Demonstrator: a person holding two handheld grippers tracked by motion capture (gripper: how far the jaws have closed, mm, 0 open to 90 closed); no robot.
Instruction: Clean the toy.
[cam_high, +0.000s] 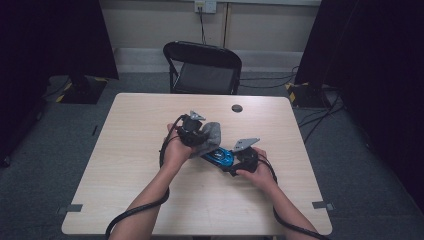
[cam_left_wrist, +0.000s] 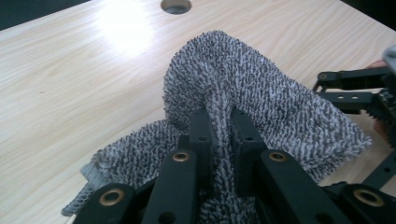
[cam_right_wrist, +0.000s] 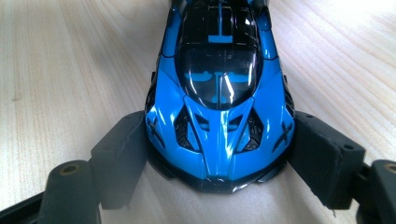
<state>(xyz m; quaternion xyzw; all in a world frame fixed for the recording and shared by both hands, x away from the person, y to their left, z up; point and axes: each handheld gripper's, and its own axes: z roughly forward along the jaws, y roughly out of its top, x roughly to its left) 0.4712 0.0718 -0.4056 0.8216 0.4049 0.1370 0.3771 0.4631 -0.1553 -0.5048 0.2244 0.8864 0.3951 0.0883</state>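
Pinching a fold of grey towel (cam_left_wrist: 261, 98) in my left gripper (cam_left_wrist: 219, 135), I steady the blue toy car (cam_right_wrist: 219, 88) with my right gripper (cam_right_wrist: 219, 154), jaws pressed on its nose; its long axis runs to 12 o'clock, towel at 10 o'clock.

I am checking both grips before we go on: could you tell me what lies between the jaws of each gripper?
In the left gripper view, a fold of the grey towel is pinched between the jaws. In the right gripper view, the blue toy car sits nose-first between them.

Cloth (cam_high: 209, 134) on table (cam_high: 130, 150), toy car (cam_high: 220, 157) just right.
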